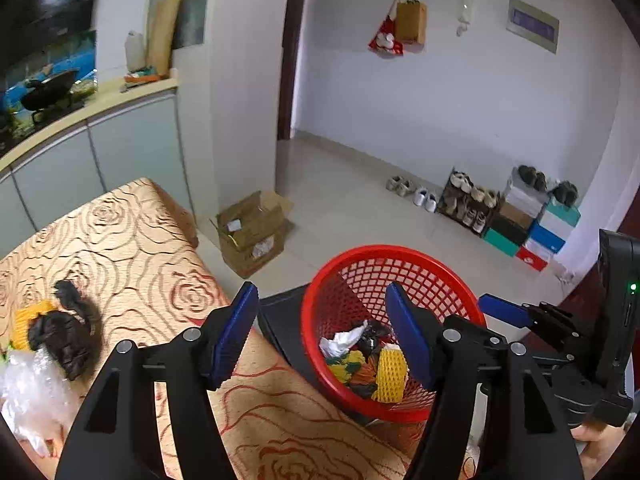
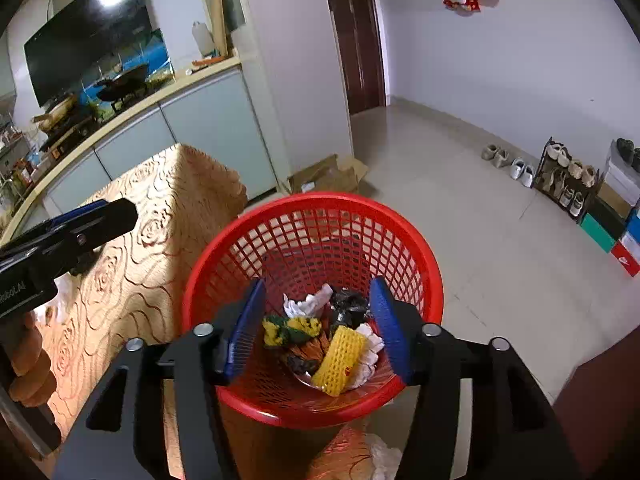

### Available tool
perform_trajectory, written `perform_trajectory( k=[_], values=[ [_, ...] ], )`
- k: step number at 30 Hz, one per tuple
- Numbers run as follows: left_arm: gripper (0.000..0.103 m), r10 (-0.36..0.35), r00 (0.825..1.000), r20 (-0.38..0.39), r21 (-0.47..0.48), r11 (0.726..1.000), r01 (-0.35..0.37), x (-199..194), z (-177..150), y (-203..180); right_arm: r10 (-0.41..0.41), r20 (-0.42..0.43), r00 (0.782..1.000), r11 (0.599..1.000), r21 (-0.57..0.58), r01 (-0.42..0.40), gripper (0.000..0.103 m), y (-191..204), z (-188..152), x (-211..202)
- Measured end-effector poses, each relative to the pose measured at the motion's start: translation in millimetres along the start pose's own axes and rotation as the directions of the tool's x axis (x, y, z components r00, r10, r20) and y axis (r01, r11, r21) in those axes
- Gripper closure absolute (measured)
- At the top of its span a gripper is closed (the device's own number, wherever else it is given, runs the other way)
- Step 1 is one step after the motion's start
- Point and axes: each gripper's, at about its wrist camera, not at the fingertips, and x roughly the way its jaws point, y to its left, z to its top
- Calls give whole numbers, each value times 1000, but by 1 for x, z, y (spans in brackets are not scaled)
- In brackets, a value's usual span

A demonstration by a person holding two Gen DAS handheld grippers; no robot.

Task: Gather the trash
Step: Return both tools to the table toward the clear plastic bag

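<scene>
The red basket is seen just off the right edge of the bench, which is covered in a rose-patterned cloth. Inside it lie a yellow foam net, white crumpled tissue, black plastic and a yellow-green scrap. The right gripper is held over the basket, its fingers released with nothing between them. The left gripper is likewise released and empty. On the bench's left, a dark clump and clear plastic remain.

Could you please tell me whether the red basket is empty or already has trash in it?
Partly filled. The red basket holds a yellow foam net, white crumpled tissue and dark scraps at its bottom.
</scene>
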Motion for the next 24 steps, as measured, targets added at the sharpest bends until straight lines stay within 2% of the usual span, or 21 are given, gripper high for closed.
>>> perform_trajectory(
  k=[2, 4, 6, 15, 24],
  values=[
    [38, 15, 1000, 15, 0, 1000, -15, -8, 0, 1, -3, 16, 1000, 1000, -1, 3, 42, 4, 2, -6],
    [38, 29, 999, 34, -6, 1000, -28, -19, 0, 5, -16, 42, 999, 1000, 2, 16, 33, 6, 4, -12],
    [38, 41, 998, 53, -25, 999, -39, -30, -2, 10, -14, 67, 998, 1000, 7, 14, 30, 10, 6, -19],
    [37, 124, 987, 102, -87, 990, -115, -71, -17, 34, 49, 108, 993, 998, -33, -45, 30, 47, 11, -35],
    [34, 272, 954, 129, -164, 954, -250, -121, -49, 73, 140, 125, 982, 986, -103, -127, 30, 99, 14, -42]
  ],
)
